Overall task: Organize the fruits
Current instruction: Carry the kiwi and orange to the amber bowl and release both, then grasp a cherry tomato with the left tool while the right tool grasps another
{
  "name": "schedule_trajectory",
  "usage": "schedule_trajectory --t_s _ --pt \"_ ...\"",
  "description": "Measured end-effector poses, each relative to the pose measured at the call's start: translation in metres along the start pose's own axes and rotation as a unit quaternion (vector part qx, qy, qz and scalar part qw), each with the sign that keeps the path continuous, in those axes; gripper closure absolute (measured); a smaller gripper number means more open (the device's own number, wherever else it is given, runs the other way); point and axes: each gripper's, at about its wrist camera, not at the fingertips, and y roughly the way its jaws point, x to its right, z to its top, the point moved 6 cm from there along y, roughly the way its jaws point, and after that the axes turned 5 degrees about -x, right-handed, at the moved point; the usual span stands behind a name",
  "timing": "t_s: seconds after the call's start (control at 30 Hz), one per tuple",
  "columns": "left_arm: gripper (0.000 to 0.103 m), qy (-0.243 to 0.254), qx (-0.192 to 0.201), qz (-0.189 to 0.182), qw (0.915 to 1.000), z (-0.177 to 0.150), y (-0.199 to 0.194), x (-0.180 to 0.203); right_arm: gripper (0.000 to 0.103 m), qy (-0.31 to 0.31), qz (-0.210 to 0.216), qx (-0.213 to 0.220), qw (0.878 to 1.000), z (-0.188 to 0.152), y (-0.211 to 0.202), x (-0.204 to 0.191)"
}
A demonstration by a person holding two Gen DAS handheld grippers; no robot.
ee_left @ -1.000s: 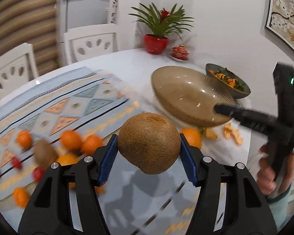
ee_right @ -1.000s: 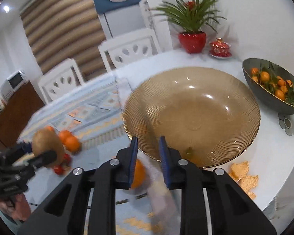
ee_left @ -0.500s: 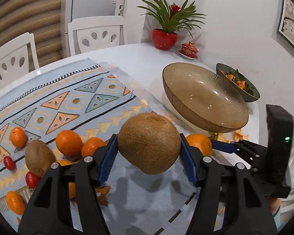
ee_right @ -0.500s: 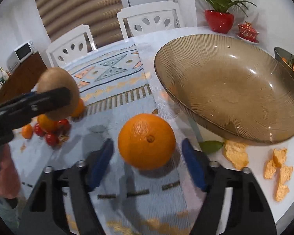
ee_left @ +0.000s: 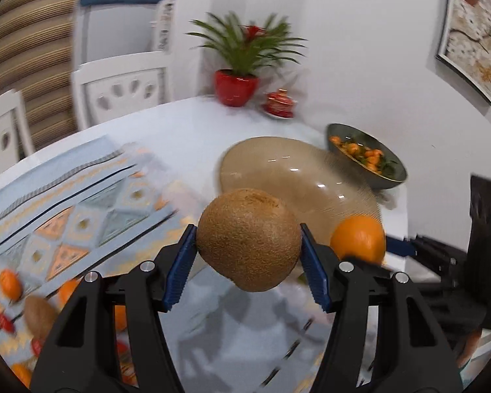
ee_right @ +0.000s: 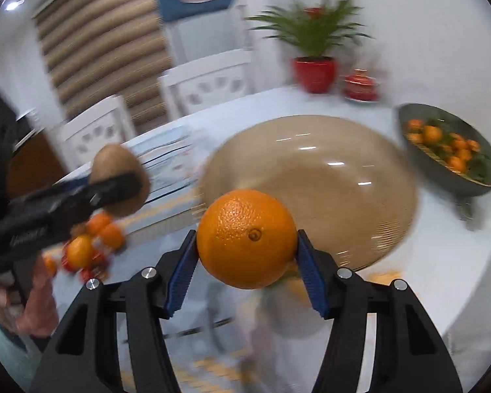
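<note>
Left gripper [ee_left: 248, 263]: my blue pads clamp a brown kiwi [ee_left: 249, 238] at its two sides, held up off the table.
Left gripper, seen from my right wrist: it [ee_right: 114, 180] shows side-on at the far left, one dark finger crossing the kiwi [ee_right: 119, 180], my hand [ee_right: 32, 304] wrapped on its grip below.
Loose fruit: down to the left of my left gripper lie blurred oranges [ee_left: 9, 283], another kiwi [ee_left: 39, 312] and small red fruits [ee_left: 5, 322] on the patterned cloth [ee_left: 65, 216]; the right wrist view shows the same heap [ee_right: 88, 245] under the held kiwi, too smeared to count.
Amber bowl [ee_left: 298, 177]: ahead of both grippers, just beyond the fruit I hold; only the right wrist view [ee_right: 327, 183] shows its whole wide basin.
Right gripper [ee_right: 247, 262]: the pads grip an orange [ee_right: 247, 238] on both sides, lifted, with the bowl's near rim behind it.
Right gripper, seen from my left wrist: the orange [ee_left: 358, 239] sits just right of the kiwi, one blue pad [ee_left: 399, 247] behind it; the black body runs off to the right edge.
Dark bowl [ee_right: 451, 154]: further right of the amber one, holding small oranges with leaves.
Far back: a plant in a red pot [ee_right: 314, 72] and a small red lidded dish [ee_right: 360, 86].
</note>
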Motion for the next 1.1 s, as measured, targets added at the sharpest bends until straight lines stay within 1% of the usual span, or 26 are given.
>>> schedule_trajectory --t_s 0.1,0.23,0.3,0.37,0.4,0.5,0.6,0.67,0.77,0.9,1.1 --pt "0.042 0.01 -0.02 -0.02 0.9995 0.006 0.031 0.023 0.045 0.024 -0.025 -0.021 0.999 0.009 0.01 0.03" --pt "0.042 0.021 -0.052 -0.03 0.998 0.008 0.067 0.038 0.045 0.038 -0.029 -0.058 0.997 0.013 0.028 0.047" --pt "0.042 0.007 -0.078 -0.041 0.9961 0.008 0.083 0.035 0.045 0.04 -0.05 -0.077 0.995 0.015 0.039 0.054" --pt "0.042 -0.014 -0.102 -0.059 0.993 0.008 0.095 0.031 0.045 0.037 -0.056 -0.089 0.994 0.015 0.044 0.059" --pt "0.042 -0.018 -0.106 -0.06 0.9924 0.008 0.098 0.03 0.045 0.033 -0.056 -0.099 0.993 0.016 0.048 0.059" --pt "0.041 -0.013 -0.106 -0.051 0.993 0.012 0.1 0.029 0.044 0.03 -0.06 -0.113 0.991 0.016 0.054 0.059" --pt "0.04 -0.023 -0.093 -0.061 0.9935 0.016 0.096 0.026 0.044 0.031 -0.057 -0.125 0.99 0.014 0.06 0.059" --pt "0.039 -0.022 -0.086 -0.06 0.9943 0.018 0.091 0.026 0.044 0.034 -0.054 -0.131 0.989 0.013 0.063 0.06" --pt "0.038 -0.016 -0.081 -0.057 0.9949 0.019 0.085 0.027 0.043 0.045 -0.049 -0.122 0.99 0.015 0.057 0.061" --pt "0.038 -0.011 -0.074 -0.055 0.9957 0.015 0.072 0.028 0.043 0.047 -0.054 -0.102 0.992 0.022 0.039 0.061" --pt "0.037 -0.011 -0.049 -0.053 0.9973 0.003 0.031 0.022 0.042 0.054 -0.037 -0.09 0.994 0.019 0.019 0.052"
